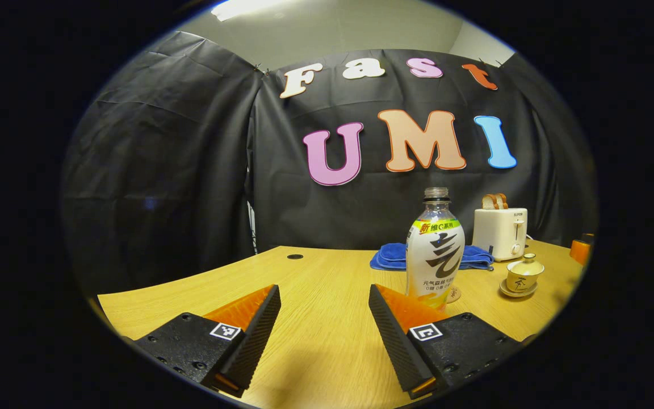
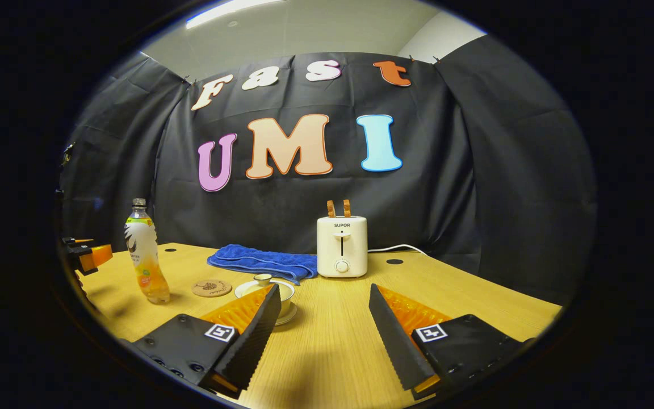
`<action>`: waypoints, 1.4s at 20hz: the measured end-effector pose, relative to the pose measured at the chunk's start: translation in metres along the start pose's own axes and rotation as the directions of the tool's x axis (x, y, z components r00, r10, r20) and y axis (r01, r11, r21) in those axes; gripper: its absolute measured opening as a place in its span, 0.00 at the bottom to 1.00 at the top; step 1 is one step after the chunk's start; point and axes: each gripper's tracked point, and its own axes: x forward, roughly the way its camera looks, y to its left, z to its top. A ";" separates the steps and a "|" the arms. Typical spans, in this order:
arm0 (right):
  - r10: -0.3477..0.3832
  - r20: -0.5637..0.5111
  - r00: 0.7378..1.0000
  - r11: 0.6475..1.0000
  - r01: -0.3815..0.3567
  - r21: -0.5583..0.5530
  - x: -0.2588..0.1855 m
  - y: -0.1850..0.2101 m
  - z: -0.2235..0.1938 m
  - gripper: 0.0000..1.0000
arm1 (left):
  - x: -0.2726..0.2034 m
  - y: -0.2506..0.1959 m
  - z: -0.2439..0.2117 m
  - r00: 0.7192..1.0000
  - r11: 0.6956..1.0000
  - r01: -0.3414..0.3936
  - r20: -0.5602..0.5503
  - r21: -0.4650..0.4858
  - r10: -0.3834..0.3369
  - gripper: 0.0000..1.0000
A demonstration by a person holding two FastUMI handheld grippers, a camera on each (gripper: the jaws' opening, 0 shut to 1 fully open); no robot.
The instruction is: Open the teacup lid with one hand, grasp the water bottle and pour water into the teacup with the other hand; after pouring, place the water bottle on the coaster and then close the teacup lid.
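On the counter (image 2: 332, 329) stand one water bottle (image 2: 145, 262), one coaster (image 2: 212, 288), one lidded teacup (image 2: 270, 287), apparently on a saucer; left hand-held gripper (image 1: 324, 324) and right hand-held gripper (image 2: 324, 324) both gape wide, holding nothing.

Each tool has the same build. The left gripper (image 1: 324, 318) has matte black blocky bodies dotted with small screws, each carrying a square black-and-white marker tag. The right gripper (image 2: 324, 324) matches it, its jaws lined with fine saw-tooth ridging along the inner faces.
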 end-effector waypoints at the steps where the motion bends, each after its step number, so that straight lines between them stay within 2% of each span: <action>1: 0.000 0.000 1.000 1.000 0.000 0.000 0.000 0.000 0.000 0.96 | 0.000 0.000 0.000 1.000 1.000 0.000 0.001 -0.001 0.000 0.91; 17: 0.012 0.002 1.000 1.000 -0.012 0.001 0.000 0.002 0.001 0.98 | -0.001 0.001 0.000 1.000 1.000 -0.004 0.000 0.000 0.004 0.91; 22: -0.005 0.000 1.000 1.000 0.005 0.000 0.001 0.001 0.000 0.96 | 0.000 0.001 0.000 1.000 1.000 -0.006 0.000 0.001 0.006 0.92; 28: 0.042 -0.008 0.999 0.999 -0.042 0.002 0.011 0.012 -0.002 0.96 | 0.000 0.000 0.000 1.000 1.000 -0.006 0.000 0.000 0.006 0.92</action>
